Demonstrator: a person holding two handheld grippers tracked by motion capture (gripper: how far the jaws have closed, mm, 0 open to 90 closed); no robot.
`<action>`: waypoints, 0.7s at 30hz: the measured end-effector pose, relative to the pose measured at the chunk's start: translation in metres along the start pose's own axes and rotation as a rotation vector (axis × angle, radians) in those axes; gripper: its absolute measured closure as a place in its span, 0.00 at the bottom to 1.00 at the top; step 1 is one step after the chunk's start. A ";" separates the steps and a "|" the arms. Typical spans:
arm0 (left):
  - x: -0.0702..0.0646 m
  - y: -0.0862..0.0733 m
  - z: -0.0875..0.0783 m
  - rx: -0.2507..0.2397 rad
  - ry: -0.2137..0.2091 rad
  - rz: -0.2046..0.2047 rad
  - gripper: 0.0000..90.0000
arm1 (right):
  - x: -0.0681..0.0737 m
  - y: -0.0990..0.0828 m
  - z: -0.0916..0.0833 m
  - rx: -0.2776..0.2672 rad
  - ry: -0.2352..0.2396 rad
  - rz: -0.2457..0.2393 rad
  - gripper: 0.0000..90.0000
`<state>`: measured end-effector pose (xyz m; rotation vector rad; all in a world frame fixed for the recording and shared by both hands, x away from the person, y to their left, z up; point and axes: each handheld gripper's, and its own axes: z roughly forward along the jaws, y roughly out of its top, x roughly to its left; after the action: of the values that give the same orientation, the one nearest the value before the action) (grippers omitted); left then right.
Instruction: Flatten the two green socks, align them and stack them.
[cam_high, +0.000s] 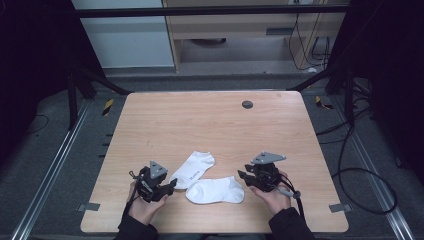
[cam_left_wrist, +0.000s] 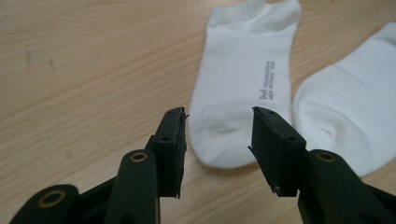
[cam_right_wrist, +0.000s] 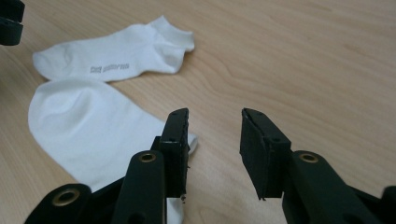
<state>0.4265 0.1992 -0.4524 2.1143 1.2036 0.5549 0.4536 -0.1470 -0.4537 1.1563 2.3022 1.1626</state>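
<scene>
Two white ankle socks lie on the wooden table (cam_high: 210, 115) near its front edge. The printed sock (cam_high: 193, 168) (cam_left_wrist: 243, 79) (cam_right_wrist: 116, 51) slants from front left to back right. The plain sock (cam_high: 216, 190) (cam_left_wrist: 355, 102) (cam_right_wrist: 88, 126) lies crosswise in front of it, their ends close together. My left gripper (cam_high: 172, 184) (cam_left_wrist: 217, 116) is open, its jaws just short of the printed sock's toe end. My right gripper (cam_high: 240, 176) (cam_right_wrist: 215, 116) is open beside the plain sock's right end, one jaw over its edge, with bare table between the jaws.
A small round dark grommet (cam_high: 247, 104) sits in the table near its back edge. Tape marks (cam_high: 89, 206) stick out at the front corners. Cables (cam_high: 370, 185) trail on the floor to the right of the table.
</scene>
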 end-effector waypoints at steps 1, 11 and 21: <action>0.006 -0.001 -0.002 -0.021 0.009 -0.006 0.59 | 0.000 0.003 0.001 -0.008 0.001 -0.002 0.69; 0.018 -0.003 0.003 -0.030 0.032 -0.002 0.57 | 0.009 0.034 0.024 -0.020 0.020 -0.047 0.66; 0.013 -0.004 0.015 0.028 0.015 -0.004 0.57 | 0.020 0.062 0.064 0.023 0.016 -0.085 0.68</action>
<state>0.4399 0.2069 -0.4656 2.1340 1.2299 0.5558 0.5108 -0.0758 -0.4433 1.0494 2.3584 1.1216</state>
